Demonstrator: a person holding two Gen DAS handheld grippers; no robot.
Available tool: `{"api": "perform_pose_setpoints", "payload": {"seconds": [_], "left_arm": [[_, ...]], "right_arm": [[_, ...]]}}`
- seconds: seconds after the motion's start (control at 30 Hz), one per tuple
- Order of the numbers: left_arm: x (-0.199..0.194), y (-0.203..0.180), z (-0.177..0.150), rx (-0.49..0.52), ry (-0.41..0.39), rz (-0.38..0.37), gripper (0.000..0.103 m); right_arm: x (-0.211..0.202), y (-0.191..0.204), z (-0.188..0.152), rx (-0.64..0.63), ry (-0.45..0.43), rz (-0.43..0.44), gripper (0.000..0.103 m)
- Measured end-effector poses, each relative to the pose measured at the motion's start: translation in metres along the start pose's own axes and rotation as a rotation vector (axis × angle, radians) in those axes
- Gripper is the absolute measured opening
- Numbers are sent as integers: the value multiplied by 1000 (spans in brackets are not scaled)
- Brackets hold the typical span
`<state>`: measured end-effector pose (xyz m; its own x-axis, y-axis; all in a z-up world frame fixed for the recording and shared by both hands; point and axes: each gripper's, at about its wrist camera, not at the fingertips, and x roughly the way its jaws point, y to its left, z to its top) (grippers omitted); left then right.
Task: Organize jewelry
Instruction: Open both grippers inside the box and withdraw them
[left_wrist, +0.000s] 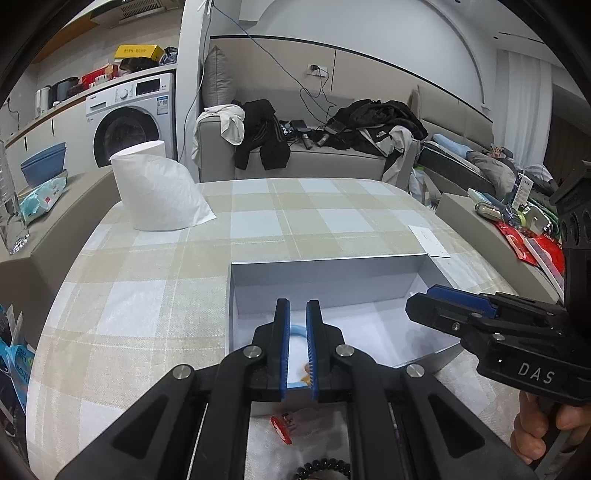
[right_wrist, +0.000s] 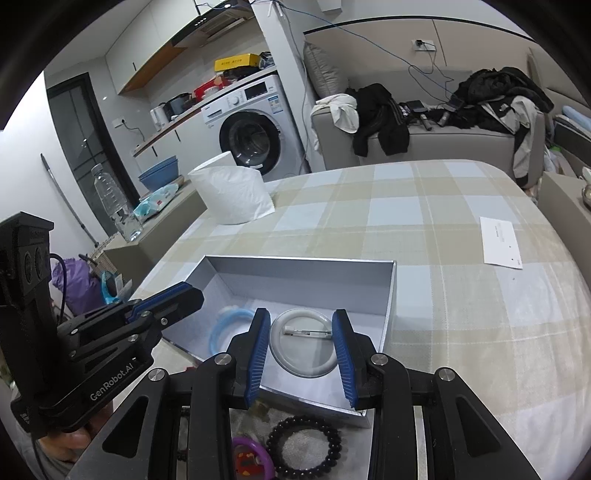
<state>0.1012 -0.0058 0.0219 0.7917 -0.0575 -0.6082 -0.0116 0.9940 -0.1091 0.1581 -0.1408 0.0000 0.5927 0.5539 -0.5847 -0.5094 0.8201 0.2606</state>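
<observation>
An open silver box (left_wrist: 325, 273) (right_wrist: 295, 277) stands on the checked tablecloth. My right gripper (right_wrist: 300, 313) is shut on a round white badge (right_wrist: 303, 350), pin side up, just above the box's near right part. A light-blue ring (right_wrist: 229, 326) lies blurred on the box floor at the left. My left gripper (left_wrist: 298, 306) is shut over that ring (left_wrist: 297, 328), and nothing shows as pinched. Each gripper appears in the other's view, the left gripper (right_wrist: 184, 295) and the right gripper (left_wrist: 421, 308).
On a white pad in front of the box lie a black bead bracelet (right_wrist: 303, 446), a purple-rimmed piece (right_wrist: 249, 458), a red clip (left_wrist: 281, 428) and a black coil tie (left_wrist: 323, 469). A paper roll (left_wrist: 155, 188) stands far left, a white card (right_wrist: 500, 240) far right.
</observation>
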Motion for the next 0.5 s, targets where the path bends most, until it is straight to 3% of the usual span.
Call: {"api": "perform_pose_setpoints", "payload": {"seconds": [0.07,0.17,0.3,0.33,0.4,0.43,0.47,0.5], "left_arm": [[-2,-1,1,-1,3,-7,8],[-10,0,2,-6,-20,-26,26],[-23,-1,1,-4,-24,-34,59],[-25,-1,0,-1,-25,-29,69],[-32,0,-4,-1,-32,-16,78],[-33,2,-6,-5,-31,-13,84],[-35,3,-8,-12,-28,-12,87],[-37,5,-12,-19,-25,-10,94]], "right_arm": [[0,1,0,0,4,7,35],[-4,3,1,-8,-4,16,38],[-17,4,1,-17,-31,14,54],[-21,4,0,-22,-35,11,59],[-29,4,-2,-35,-46,-4,79],[-34,4,-5,-39,-55,-19,96],[-38,3,-7,-42,-61,-27,103],[-42,3,-10,-46,-67,-35,103]]}}
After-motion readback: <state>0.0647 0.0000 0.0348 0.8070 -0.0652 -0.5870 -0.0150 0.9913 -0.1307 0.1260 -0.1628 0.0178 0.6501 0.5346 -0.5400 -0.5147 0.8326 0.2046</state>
